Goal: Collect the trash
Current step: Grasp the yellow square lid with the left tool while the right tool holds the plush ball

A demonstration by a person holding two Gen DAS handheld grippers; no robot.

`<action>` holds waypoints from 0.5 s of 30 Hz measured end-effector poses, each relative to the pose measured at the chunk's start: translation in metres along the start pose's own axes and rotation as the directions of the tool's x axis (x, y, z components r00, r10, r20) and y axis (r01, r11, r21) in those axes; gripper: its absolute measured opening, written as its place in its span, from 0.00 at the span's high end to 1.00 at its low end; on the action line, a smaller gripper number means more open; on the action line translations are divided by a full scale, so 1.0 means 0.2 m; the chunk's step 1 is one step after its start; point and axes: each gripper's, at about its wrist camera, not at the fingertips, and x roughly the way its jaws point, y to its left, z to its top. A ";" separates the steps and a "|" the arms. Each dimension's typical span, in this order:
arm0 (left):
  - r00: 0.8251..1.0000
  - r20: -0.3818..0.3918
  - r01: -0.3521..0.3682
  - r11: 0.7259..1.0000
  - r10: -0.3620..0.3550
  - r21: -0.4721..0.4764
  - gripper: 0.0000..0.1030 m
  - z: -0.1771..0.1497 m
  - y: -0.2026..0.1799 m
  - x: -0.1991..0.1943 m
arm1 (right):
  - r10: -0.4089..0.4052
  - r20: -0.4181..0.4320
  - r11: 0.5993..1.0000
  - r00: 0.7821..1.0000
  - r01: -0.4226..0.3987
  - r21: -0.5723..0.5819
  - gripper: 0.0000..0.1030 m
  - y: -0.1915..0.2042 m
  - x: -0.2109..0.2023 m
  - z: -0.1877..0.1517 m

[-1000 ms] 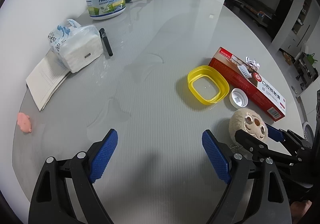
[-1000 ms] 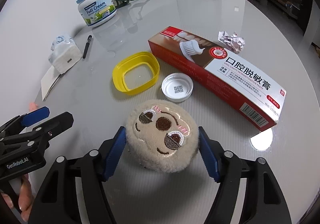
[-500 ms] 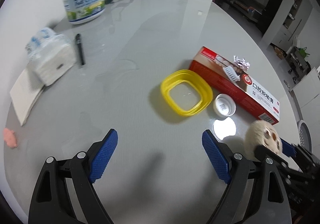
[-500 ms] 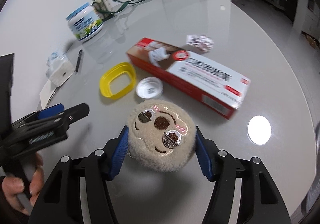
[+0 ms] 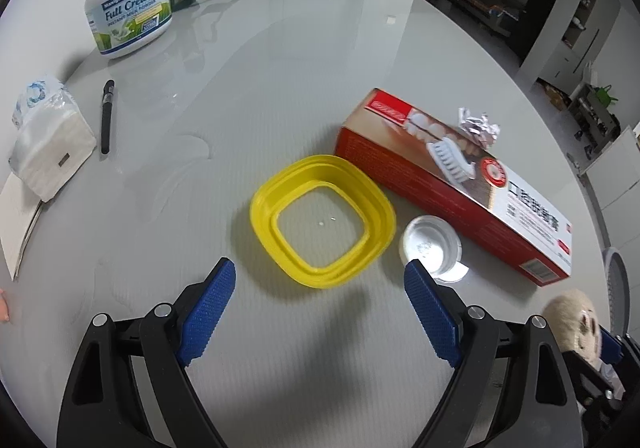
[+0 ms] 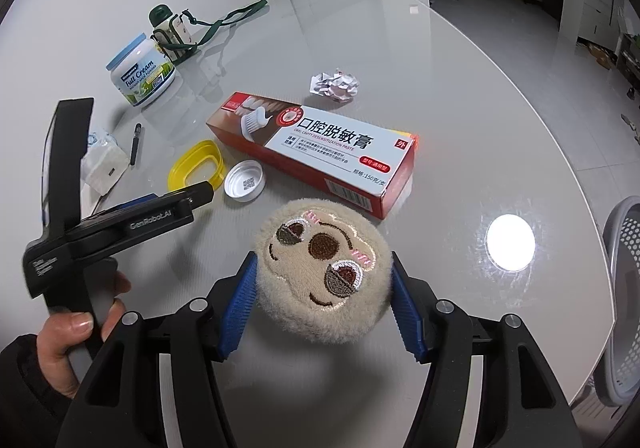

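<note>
The round grey table (image 6: 460,96) filled both views, and off its right edge a grey perforated basket (image 6: 624,288) showed. The red-and-white toothpaste box (image 6: 320,156) lay flat mid-table, long and printed with a brush picture. The right gripper (image 6: 322,300) was clamped on the plush toy (image 6: 322,272), a round beige fluffy puff with an embroidered face, brown nose and pink cheeks, blue pads pressing both its sides above the table's near edge. The left gripper (image 5: 316,312) hung with its fingers spread wide and nothing between them, just short of the yellow square lid (image 5: 322,224). A white bottle cap (image 5: 430,248) sat just beside that lid. Crumpled foil (image 6: 334,86) lay beyond the box.
</note>
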 end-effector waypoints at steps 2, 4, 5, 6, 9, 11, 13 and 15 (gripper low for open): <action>1.000 -0.002 -0.017 1.000 0.017 -0.009 0.18 0.00 0.02 0.01 | 0.003 0.000 1.000 1.000 -0.003 0.003 0.42 0.00 0.00 0.00; 0.999 -0.001 -0.032 0.999 0.032 -0.018 0.18 0.01 0.05 0.01 | 0.007 -0.001 1.000 1.000 -0.007 0.005 0.42 -0.01 0.00 0.01; 0.999 0.001 -0.042 0.999 0.042 -0.024 0.18 0.01 0.08 0.01 | 0.008 -0.001 1.000 1.000 -0.008 0.004 0.42 -0.01 0.00 0.01; 0.999 0.004 -0.051 0.998 0.051 -0.030 0.18 0.01 0.10 0.01 | 0.010 -0.001 1.000 1.000 -0.010 0.003 0.42 -0.01 0.00 0.01; 0.997 0.010 -0.075 0.996 0.076 -0.048 0.18 0.02 0.16 0.00 | 0.017 -0.004 1.000 1.000 -0.017 0.000 0.42 0.00 0.00 0.01; 0.997 0.010 -0.082 0.995 0.083 -0.064 0.18 0.03 0.19 0.00 | 0.019 -0.005 1.000 1.000 -0.019 -0.002 0.42 0.00 0.01 0.01; 0.996 0.011 -0.083 0.994 0.084 -0.076 0.18 0.04 0.21 -0.01 | 0.022 -0.007 1.000 1.000 -0.022 -0.001 0.42 0.00 0.01 0.01; 0.997 0.024 -0.077 0.994 0.079 -0.075 0.18 0.04 0.21 -0.04 | 0.024 -0.008 1.000 1.000 -0.024 0.000 0.42 0.00 0.01 0.01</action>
